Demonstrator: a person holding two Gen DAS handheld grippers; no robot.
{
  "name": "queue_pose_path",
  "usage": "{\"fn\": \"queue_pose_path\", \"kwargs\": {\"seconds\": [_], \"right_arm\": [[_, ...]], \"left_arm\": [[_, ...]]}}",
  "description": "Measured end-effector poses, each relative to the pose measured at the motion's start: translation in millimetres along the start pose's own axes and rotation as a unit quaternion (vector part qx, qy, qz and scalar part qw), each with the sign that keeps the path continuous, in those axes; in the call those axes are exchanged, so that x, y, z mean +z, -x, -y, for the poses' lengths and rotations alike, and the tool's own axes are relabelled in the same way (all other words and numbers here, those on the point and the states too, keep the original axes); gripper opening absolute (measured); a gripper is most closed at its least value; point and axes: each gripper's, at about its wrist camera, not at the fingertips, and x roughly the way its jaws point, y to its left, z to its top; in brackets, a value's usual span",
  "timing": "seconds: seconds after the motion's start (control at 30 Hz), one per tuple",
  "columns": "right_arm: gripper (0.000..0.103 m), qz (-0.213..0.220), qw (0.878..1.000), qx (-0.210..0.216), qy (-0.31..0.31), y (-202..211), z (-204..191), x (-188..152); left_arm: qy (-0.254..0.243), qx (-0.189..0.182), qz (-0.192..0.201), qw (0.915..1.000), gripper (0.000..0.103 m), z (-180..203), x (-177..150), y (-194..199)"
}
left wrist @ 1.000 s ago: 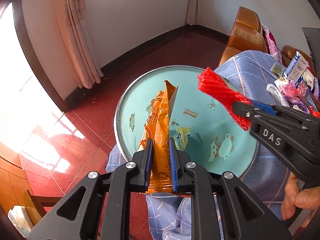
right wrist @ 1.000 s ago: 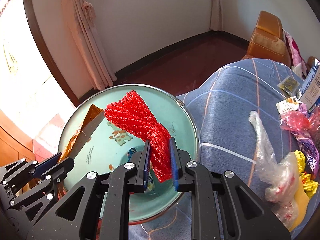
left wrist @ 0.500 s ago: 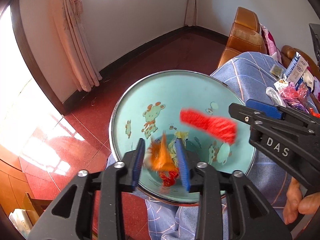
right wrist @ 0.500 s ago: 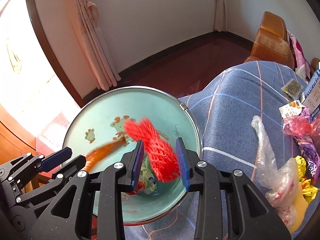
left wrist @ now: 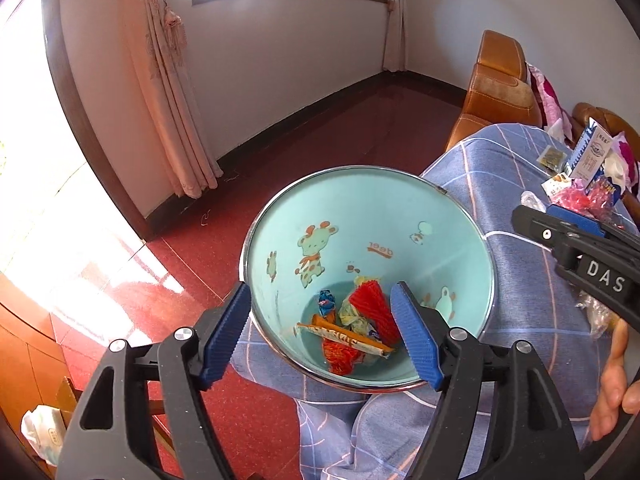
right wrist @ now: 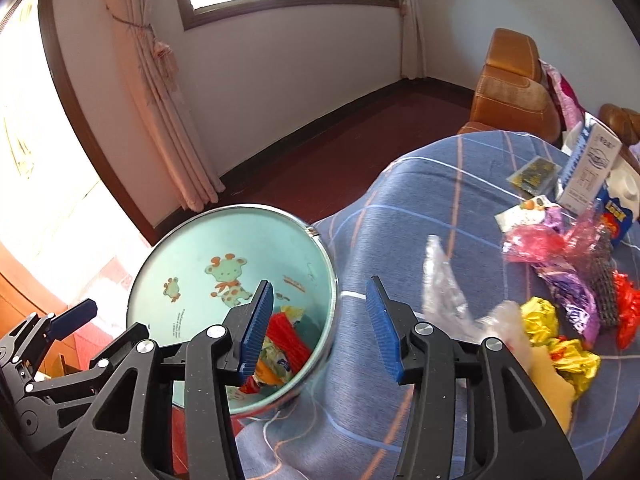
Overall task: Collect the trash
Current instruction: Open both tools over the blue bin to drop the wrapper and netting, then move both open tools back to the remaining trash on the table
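Both drops done: left claw (left wrist: 320,334) and right claw (right wrist: 320,322) spread empty above bin (left wrist: 476,236). Next: reaching toward wrappers (right wrist: 560,336) at three o'clock.

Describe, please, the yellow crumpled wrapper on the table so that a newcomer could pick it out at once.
Start at the table under the blue checked cloth and find the trash pile on its right side. At the pile's near end, beside the clear crinkled plastic bag, lies the shiny yellow crumpled foil wrapper. It alone is balled up and golden.
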Motion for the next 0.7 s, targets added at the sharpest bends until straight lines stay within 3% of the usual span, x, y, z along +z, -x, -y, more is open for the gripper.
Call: {"fn": "queue_pose_path", "kwargs": {"seconds": [0.37,0.7], "right_arm": [[0.049,0.033,0.997,-0.038,-0.049,44.4,67.4,-11.5],[0.048,0.047,0.988,-0.113,-0.097,84.1,156.0,-40.0]], "left_arm": [[-0.045,-0.031,0.008,0.9985,0.074,56.5,1.4,15.0],[-0.066,-0.065,-0.001,0.9957,0.074,103.4,3.2,12.7]]}}
